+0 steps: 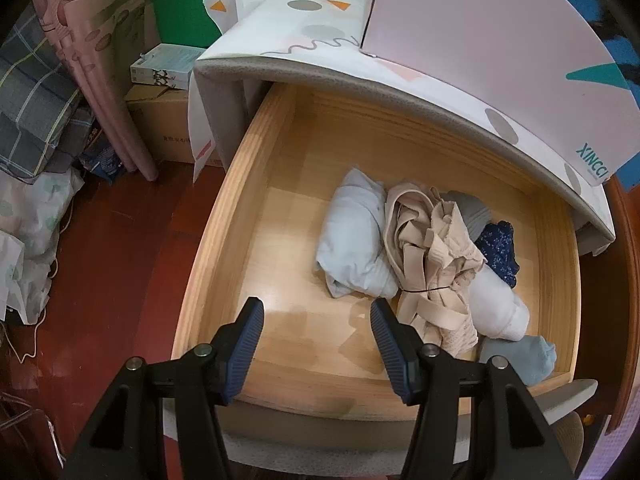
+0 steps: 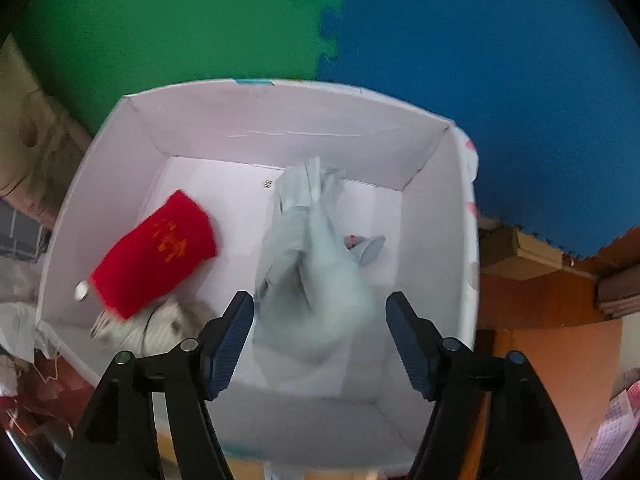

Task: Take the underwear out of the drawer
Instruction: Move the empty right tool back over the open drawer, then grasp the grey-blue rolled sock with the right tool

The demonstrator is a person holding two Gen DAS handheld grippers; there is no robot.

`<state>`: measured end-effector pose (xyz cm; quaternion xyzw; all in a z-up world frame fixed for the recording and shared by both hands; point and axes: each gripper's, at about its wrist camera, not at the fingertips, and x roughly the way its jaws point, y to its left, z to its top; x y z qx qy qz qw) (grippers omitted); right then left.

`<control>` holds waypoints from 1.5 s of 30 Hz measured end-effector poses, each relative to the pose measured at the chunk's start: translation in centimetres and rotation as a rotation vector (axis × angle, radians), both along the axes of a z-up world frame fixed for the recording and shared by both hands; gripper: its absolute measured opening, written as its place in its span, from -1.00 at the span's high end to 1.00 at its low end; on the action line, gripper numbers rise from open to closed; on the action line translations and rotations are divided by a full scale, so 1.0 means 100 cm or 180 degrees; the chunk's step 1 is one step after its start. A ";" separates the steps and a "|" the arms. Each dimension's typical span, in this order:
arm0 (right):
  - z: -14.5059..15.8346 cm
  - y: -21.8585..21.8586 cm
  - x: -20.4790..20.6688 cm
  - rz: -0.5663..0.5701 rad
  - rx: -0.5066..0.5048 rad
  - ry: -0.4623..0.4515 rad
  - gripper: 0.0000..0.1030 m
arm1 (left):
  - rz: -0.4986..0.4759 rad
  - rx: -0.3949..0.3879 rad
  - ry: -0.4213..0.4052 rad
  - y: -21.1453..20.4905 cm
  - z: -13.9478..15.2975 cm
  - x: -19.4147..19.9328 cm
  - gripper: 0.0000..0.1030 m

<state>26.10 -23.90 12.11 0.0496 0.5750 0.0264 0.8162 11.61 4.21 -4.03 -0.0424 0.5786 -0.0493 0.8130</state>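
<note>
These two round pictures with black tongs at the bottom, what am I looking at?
No robot: a person holds a two-finger gripper in each hand, with a wide-angle camera on each. The left gripper is open and empty over a wooden drawer holding a pile of underwear and socks. The right gripper is over a white box with a red cloth inside. A pale garment, blurred, sits between its fingers; the pads appear clear of it.
</note>
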 end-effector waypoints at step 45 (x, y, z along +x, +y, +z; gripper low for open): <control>-0.216 0.048 -0.192 0.0217 0.0322 0.1331 0.23 | -0.0112 0.0265 0.0066 -0.011 -0.006 -0.004 -0.11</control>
